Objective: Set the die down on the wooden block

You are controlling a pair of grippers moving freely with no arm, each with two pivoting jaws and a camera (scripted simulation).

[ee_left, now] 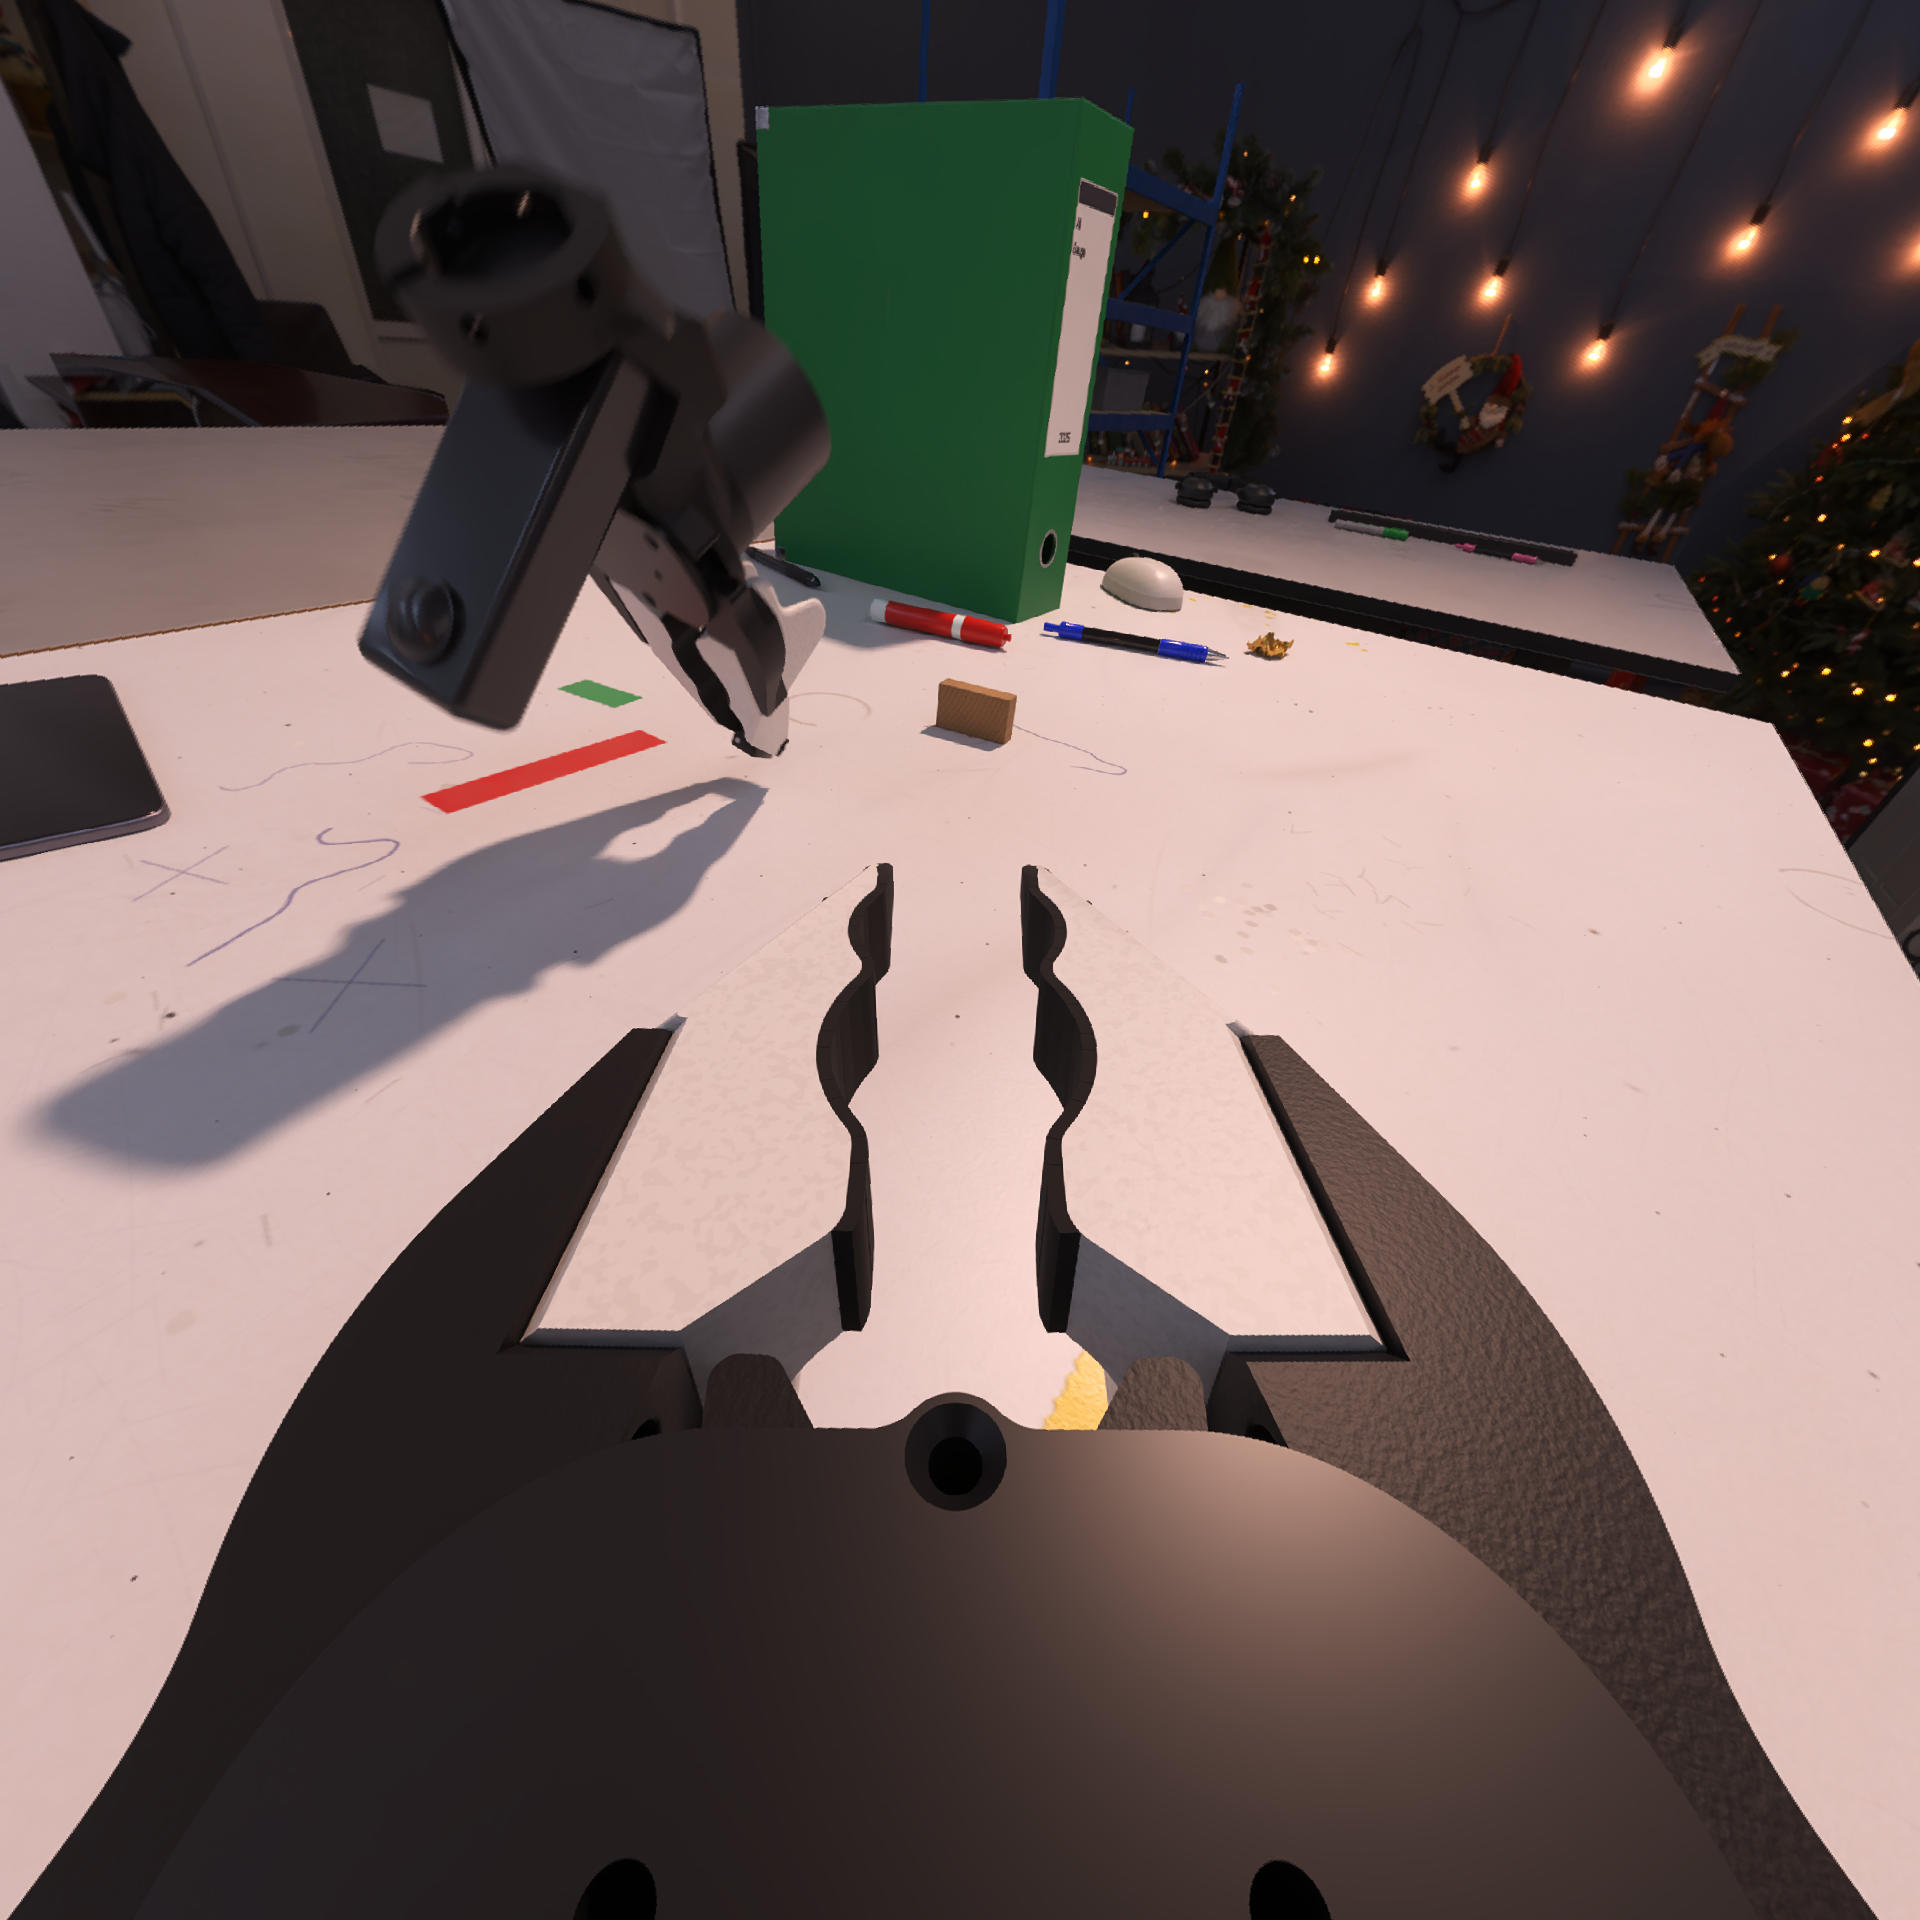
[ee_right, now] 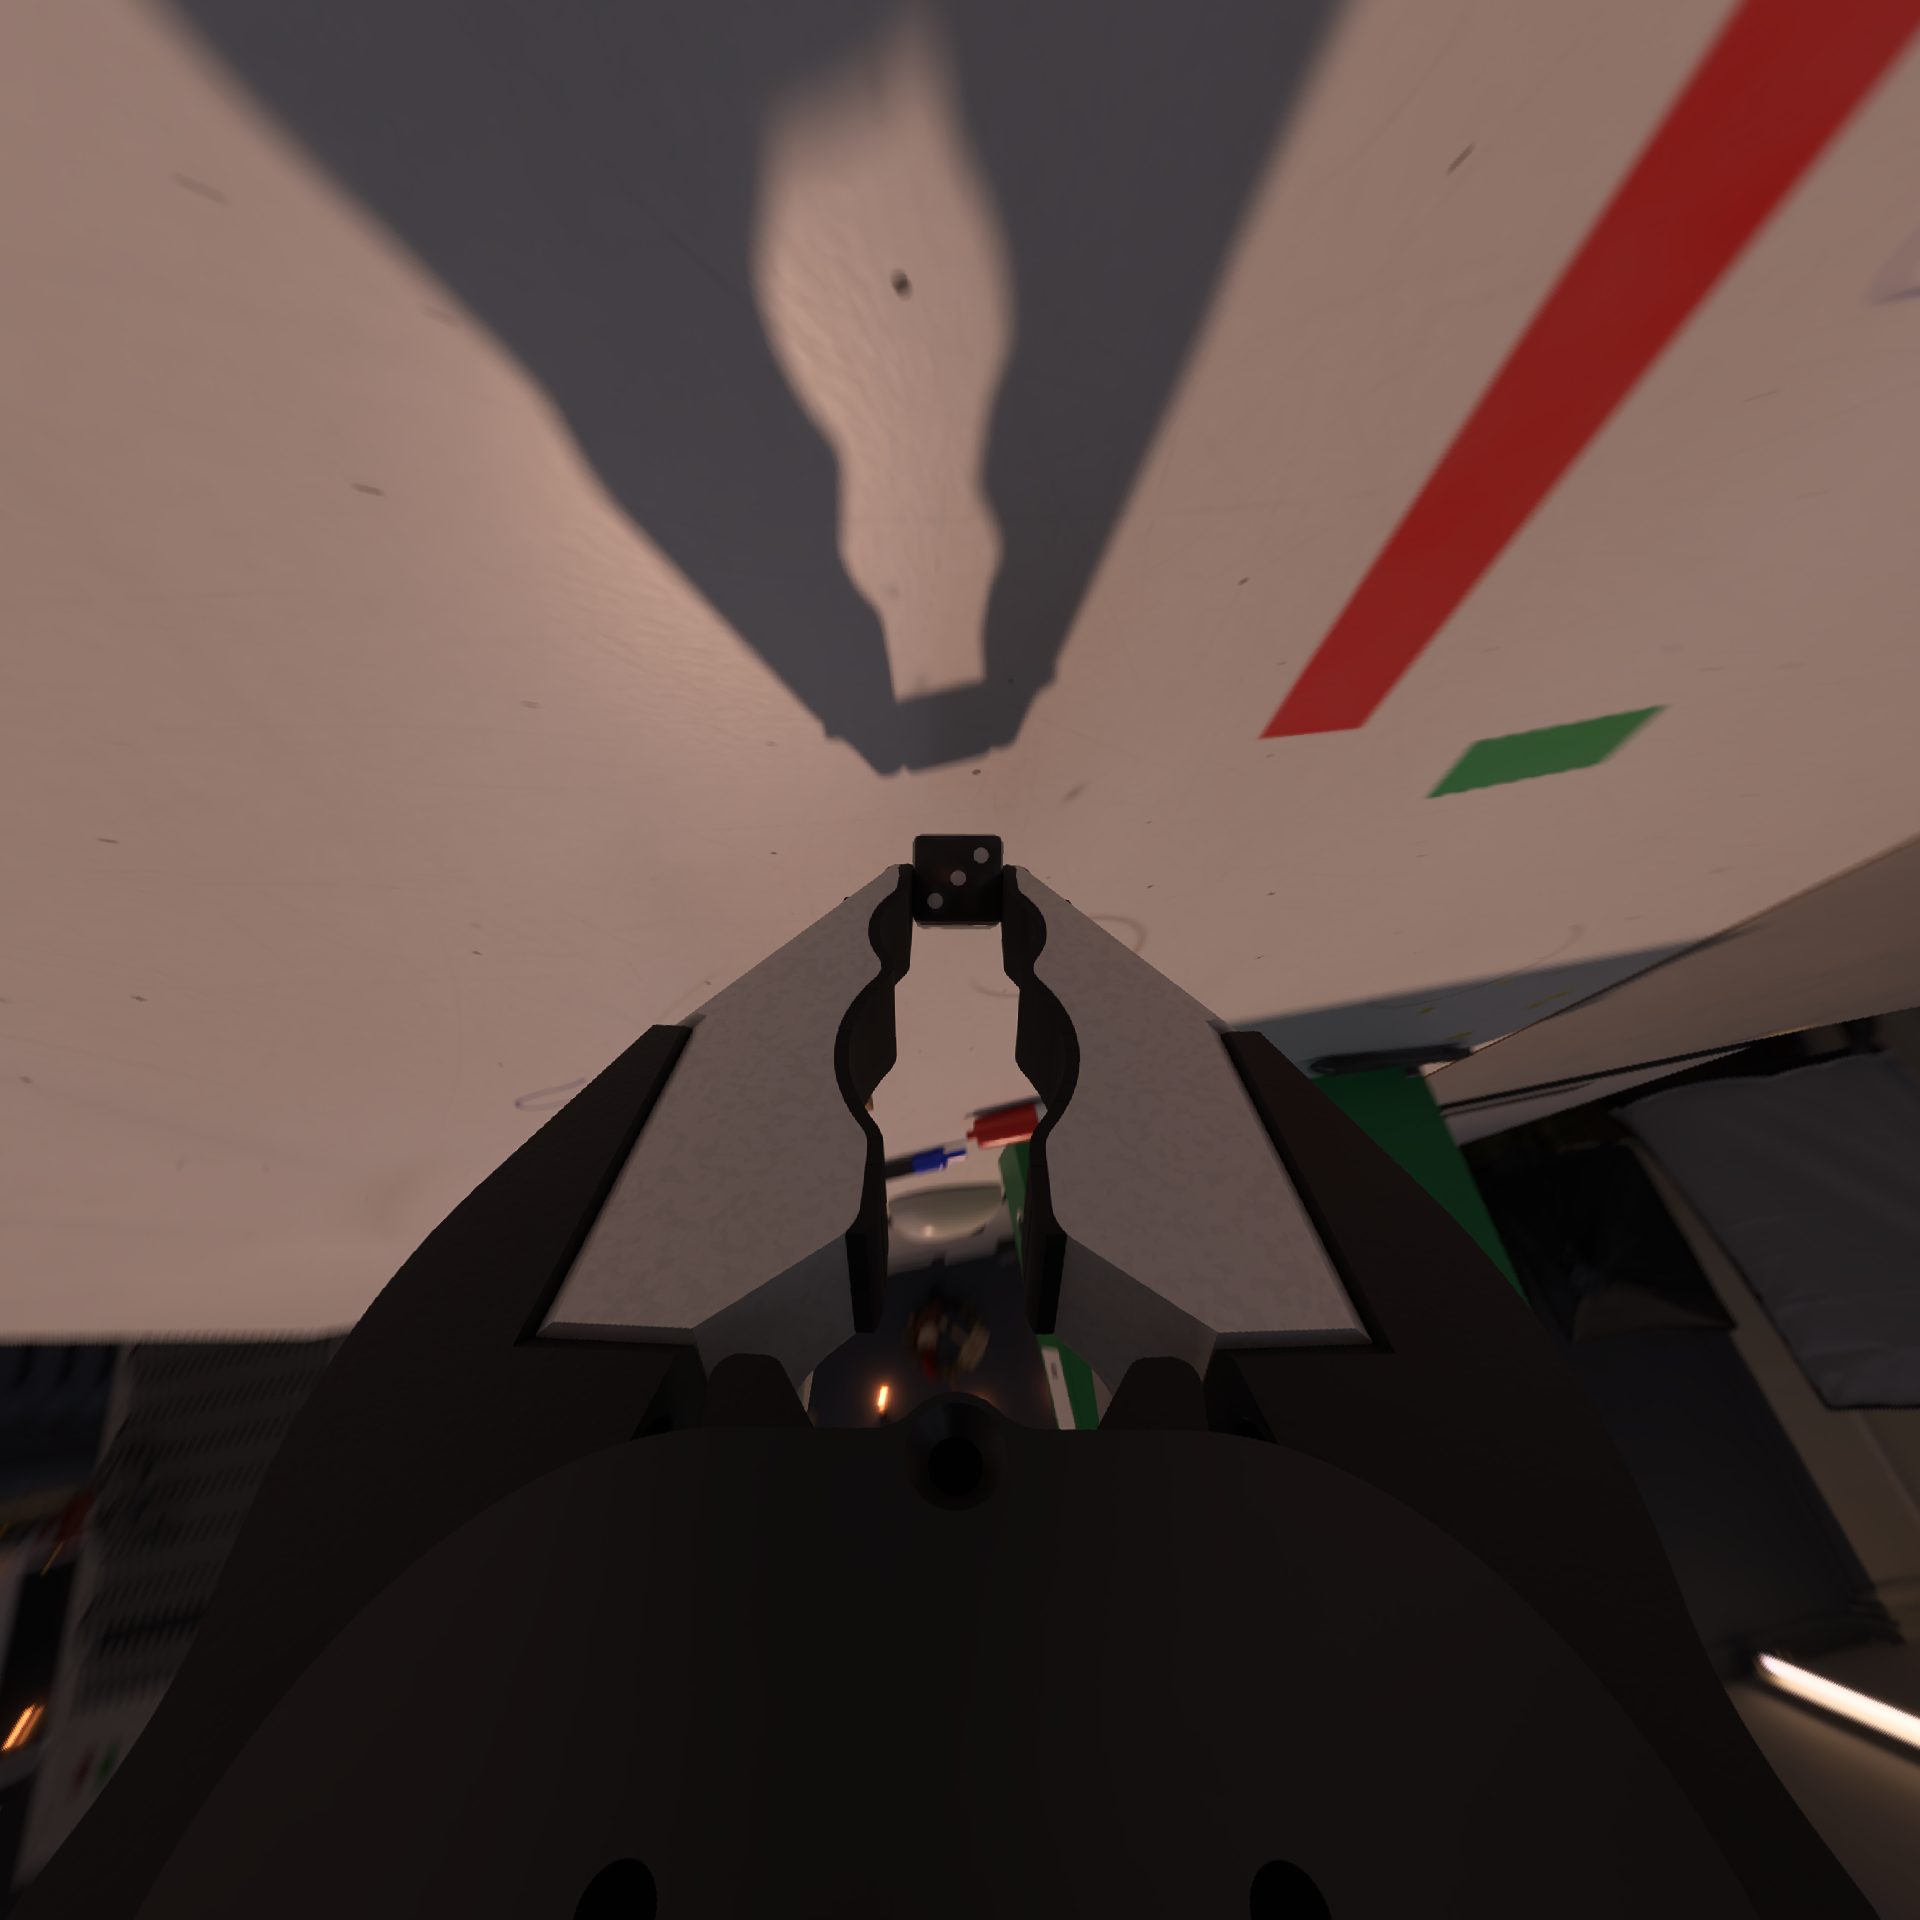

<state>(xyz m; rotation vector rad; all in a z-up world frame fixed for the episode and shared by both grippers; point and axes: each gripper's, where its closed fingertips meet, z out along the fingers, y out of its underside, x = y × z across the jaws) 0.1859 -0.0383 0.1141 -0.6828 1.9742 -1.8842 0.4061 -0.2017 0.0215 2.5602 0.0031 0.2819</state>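
In the right wrist view my right gripper (ee_right: 957,883) is shut on a small black die (ee_right: 957,879) with pale pips, held between its fingertips above the white table (ee_right: 312,727). In the left wrist view the right gripper (ee_left: 756,740) hangs tilted with its tips just above the table, left of the small wooden block (ee_left: 975,711). The die itself is hard to make out there. My left gripper (ee_left: 956,883) is open and empty, low over the table, well short of the block.
A green binder (ee_left: 925,353) stands behind the block. A red marker (ee_left: 940,623), a blue pen (ee_left: 1132,641), a grey mouse (ee_left: 1143,584) and a crumpled gold scrap (ee_left: 1270,646) lie near it. Red tape (ee_left: 542,771) and green tape (ee_left: 600,693) mark the table; a dark tablet (ee_left: 62,764) lies at the left.
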